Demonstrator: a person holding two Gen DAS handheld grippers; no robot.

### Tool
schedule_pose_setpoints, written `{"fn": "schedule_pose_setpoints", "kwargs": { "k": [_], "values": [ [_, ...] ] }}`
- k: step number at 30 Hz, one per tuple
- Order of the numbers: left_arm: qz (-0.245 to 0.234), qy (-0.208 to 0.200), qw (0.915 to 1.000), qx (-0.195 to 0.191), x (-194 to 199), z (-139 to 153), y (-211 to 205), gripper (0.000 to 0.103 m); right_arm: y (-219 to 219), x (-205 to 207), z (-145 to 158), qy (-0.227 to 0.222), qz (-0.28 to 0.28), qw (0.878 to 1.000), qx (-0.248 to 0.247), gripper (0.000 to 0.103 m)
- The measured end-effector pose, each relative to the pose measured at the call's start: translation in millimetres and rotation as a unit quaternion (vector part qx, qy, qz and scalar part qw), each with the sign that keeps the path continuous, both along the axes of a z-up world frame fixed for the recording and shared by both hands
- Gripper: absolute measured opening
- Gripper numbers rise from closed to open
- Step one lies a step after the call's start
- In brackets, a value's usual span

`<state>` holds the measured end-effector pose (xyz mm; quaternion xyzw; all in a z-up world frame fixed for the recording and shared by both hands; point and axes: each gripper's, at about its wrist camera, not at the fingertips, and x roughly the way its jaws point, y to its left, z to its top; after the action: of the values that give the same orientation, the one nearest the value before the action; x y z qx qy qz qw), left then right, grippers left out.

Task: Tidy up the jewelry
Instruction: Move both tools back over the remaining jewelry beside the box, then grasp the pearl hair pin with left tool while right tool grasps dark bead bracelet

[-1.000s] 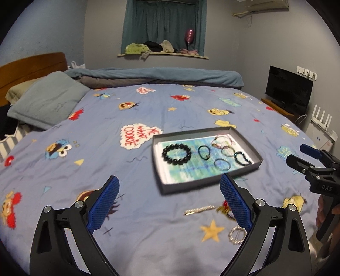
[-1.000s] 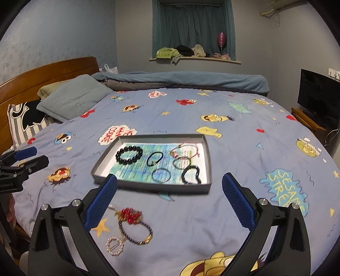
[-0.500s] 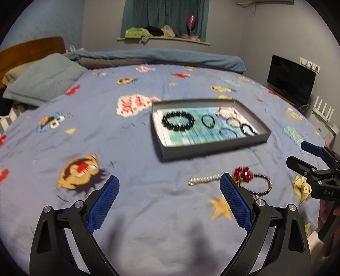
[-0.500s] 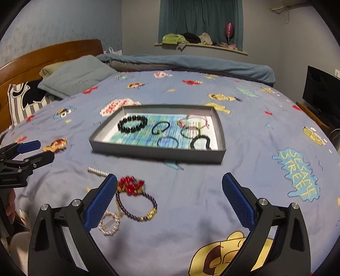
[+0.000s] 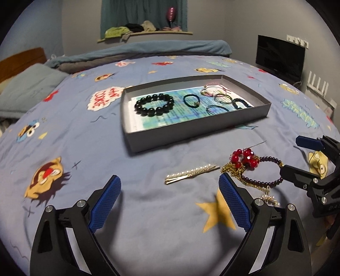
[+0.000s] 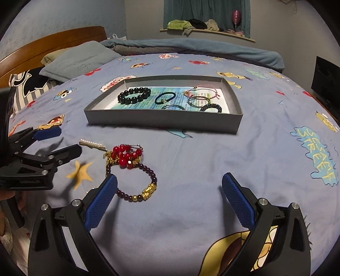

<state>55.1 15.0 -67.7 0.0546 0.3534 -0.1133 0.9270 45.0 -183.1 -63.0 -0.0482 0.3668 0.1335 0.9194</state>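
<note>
Both the left gripper [image 5: 170,193] and right gripper [image 6: 169,191] hung open, empty, above the bed [image 6: 212,161]; pearl clip [image 5: 192,174] and purple bracelet [image 6: 136,182] lay near the tray [image 6: 163,120].

Dim bedroom with grey walls

A bed [image 6: 212,161] under a blue cartoon-print cover fills the room, with a wooden headboard [image 6: 53,44] and grey pillow [image 6: 80,59] on the left, teal curtains [image 6: 204,10] above a cluttered sill [image 6: 206,30], and a dark television [image 5: 279,57] on the right.

Room dimly lit, cool cast — soft shadows thrown under gripper fingers [image 5: 106,203] onto bedspread [image 6: 201,161]. Strong fisheye bending, corners vignetted black. Slight motion blur seen — far wall soft.
</note>
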Motion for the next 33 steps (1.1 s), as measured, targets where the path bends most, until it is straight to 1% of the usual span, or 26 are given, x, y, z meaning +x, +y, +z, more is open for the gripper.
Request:
{"fn": "schedule_pose_setpoints", "kwargs": {
  "k": [1,3,5,6,7,8,10,11,12,14,16,18,21,24,26,27,28,29,30,31,33],
  "values": [
    [-0.003,-0.001,1.0000,-0.001,1.3,-1.0,-1.4,0.092,0.6,0.5,-1.5,0.001,0.002,1.000,0.001,0.096],
    [-0.009,-0.003,0.9999,-0.006,3.9,-1.9,-2.4,0.087,1.6,2.0,-4.5,0.003,0.008,1.000,0.002,0.093],
    [-0.018,0.000,0.9998,-0.008,7.1,-4.1,-4.3,0.079,2.7,3.5,-7.0,0.005,0.012,1.000,0.000,0.088],
    [-0.022,0.002,0.9997,-0.007,8.4,-5.1,-5.6,0.076,3.4,4.0,-8.3,0.005,0.014,1.000,-0.001,0.082],
    [-0.028,0.002,0.9996,-0.005,9.3,-6.6,-7.4,0.071,4.0,4.3,-9.1,0.005,0.015,1.000,-0.003,0.077],
    [-0.032,0.002,0.9995,-0.004,9.7,-7.4,-8.9,0.066,4.9,4.3,-9.9,0.004,0.017,1.000,-0.005,0.074],
    [-0.044,0.004,0.9990,-0.005,11.5,-9.4,-11.9,0.064,7.7,4.7,-11.5,0.000,0.020,1.000,-0.014,0.065],
    [-0.048,0.005,0.9988,-0.003,12.7,-10.5,-13.4,0.063,8.9,4.8,-12.1,-0.001,0.022,1.000,-0.018,0.063],
    [-0.051,0.008,0.9986,-0.004,13.4,-11.7,-14.1,0.062,9.7,4.9,-12.4,-0.002,0.024,1.000,-0.019,0.058],
    [-0.056,0.017,0.9983,-0.005,14.9,-15.2,-14.6,0.056,12.8,4.5,-12.8,-0.004,0.030,0.999,-0.026,0.051],
    [-0.059,0.020,0.9980,-0.006,14.3,-17.1,-13.6,0.053,16.1,3.8,-13.1,-0.004,0.039,0.999,-0.030,0.042],
    [-0.063,0.020,0.9978,-0.007,11.8,-17.3,-13.1,0.052,19.4,2.8,-13.2,-0.004,0.047,0.998,-0.035,0.037],
    [-0.076,0.025,0.9968,-0.008,7.3,-18.5,-12.6,0.045,21.9,2.2,-14.1,0.000,0.055,0.998,-0.036,0.030],
    [-0.087,0.029,0.9958,-0.006,4.4,-19.3,-12.7,0.036,22.9,3.3,-14.7,0.007,0.062,0.998,-0.033,0.022],
    [-0.092,0.032,0.9952,-0.009,3.3,-19.6,-12.3,0.024,24.1,3.5,-15.1,0.008,0.063,0.997,-0.033,0.015],
    [-0.093,0.032,0.9951,-0.008,2.9,-19.5,-12.3,0.021,24.1,3.3,-14.9,0.007,0.062,0.998,-0.032,0.011],
    [-0.094,0.033,0.9950,-0.009,2.2,-19.8,-11.5,0.018,23.4,3.0,-14.2,0.007,0.062,0.998,-0.029,0.011],
    [-0.095,0.033,0.9949,-0.011,1.4,-19.8,-10.6,0.012,23.0,2.3,-13.8,0.006,0.062,0.998,-0.026,0.009],
    [-0.095,0.034,0.9948,-0.012,0.6,-19.7,-9.4,0.010,21.5,1.5,-12.3,0.006,0.061,0.998,-0.021,0.006],
    [-0.095,0.033,0.9948,-0.014,-0.2,-19.2,-8.2,0.006,20.8,0.4,-10.8,0.004,0.061,0.998,-0.019,0.006],
    [-0.093,0.030,0.9950,-0.020,-2.3,-18.2,-6.7,0.006,19.1,-2.8,-6.0,-0.004,0.059,0.998,-0.016,0.006]
  ]
}}
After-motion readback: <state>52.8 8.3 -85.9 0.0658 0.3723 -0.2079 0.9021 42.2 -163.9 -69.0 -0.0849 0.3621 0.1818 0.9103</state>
